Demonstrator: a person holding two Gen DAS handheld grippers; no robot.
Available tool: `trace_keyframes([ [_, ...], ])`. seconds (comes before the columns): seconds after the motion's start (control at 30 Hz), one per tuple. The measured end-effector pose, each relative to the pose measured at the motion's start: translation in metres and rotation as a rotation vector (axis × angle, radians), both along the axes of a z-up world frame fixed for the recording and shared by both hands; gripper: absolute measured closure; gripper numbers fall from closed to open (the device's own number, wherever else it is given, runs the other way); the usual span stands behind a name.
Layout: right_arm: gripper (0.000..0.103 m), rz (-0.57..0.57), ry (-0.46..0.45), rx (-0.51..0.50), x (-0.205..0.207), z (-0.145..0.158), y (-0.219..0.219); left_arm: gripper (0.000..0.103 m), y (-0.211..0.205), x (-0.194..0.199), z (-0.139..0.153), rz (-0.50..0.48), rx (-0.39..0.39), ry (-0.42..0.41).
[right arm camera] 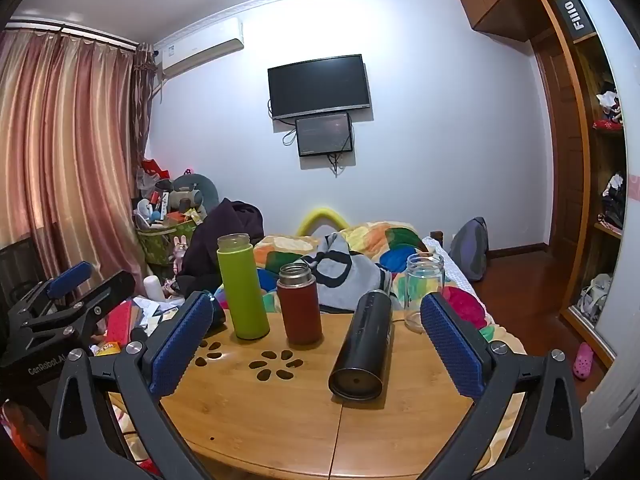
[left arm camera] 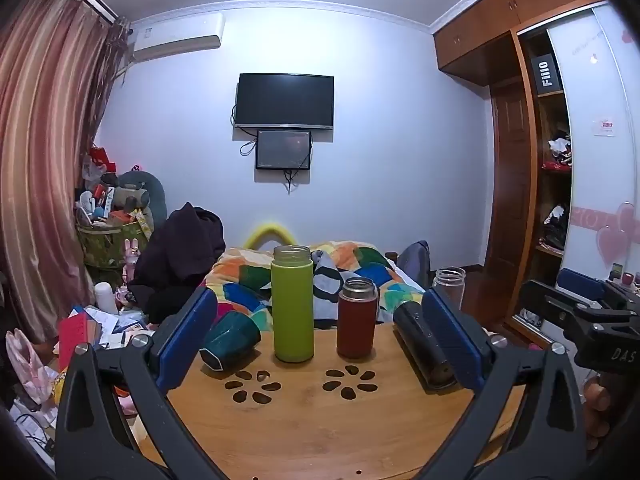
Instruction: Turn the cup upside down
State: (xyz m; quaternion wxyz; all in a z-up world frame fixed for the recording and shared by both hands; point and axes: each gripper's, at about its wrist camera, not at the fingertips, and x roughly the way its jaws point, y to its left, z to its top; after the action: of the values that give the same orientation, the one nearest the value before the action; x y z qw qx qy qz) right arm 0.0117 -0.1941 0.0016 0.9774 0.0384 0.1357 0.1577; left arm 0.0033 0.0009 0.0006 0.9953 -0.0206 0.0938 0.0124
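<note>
Cups on table (right arm camera: 280, 412) untouched. Left gripper (left arm camera: 320, 332) and right gripper (right arm camera: 316, 340) spread wide, empty. Advice: pinch green cup (right arm camera: 243, 288) mid-body, lift clear, then invert.

Green bottle (left arm camera: 292, 304), red flask (left arm camera: 357, 318) upright mid-table (left arm camera: 312, 420); near half bare.

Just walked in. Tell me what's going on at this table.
A person holds two sets of tongs over a round wooden table, and neither grips anything. The left tongs and the right tongs both stand open. On the table, a tall green bottle, a short red flask and a clear glass jar stand upright with mouths up. A black cylindrical flask and a dark teal cup lie on their sides. Nothing is turned upside down yet.
</note>
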Motion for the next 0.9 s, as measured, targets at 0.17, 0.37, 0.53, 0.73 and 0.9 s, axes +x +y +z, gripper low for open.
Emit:
trace_keyframes([
  [0.17,0.000,0.003,0.004,0.002,-0.001,0.000,0.000,0.000,0.004,-0.012,-0.001,0.007,0.001,-0.053],
  [0.37,0.000,0.004,0.008,-0.006,0.001,0.001,0.004,0.000,-0.002,-0.010,-0.002,-0.025,0.024,-0.033],
  [0.53,0.000,0.006,0.005,-0.006,-0.004,0.002,0.004,0.000,-0.003,-0.010,-0.005,-0.030,0.021,-0.031],
  [0.73,0.000,0.006,0.005,-0.007,-0.002,0.000,0.006,0.000,0.001,-0.010,-0.002,-0.031,0.017,-0.029],
  [0.9,0.000,0.006,0.006,-0.007,-0.002,0.001,0.006,0.000,0.000,-0.010,-0.001,-0.029,0.017,-0.030],
])
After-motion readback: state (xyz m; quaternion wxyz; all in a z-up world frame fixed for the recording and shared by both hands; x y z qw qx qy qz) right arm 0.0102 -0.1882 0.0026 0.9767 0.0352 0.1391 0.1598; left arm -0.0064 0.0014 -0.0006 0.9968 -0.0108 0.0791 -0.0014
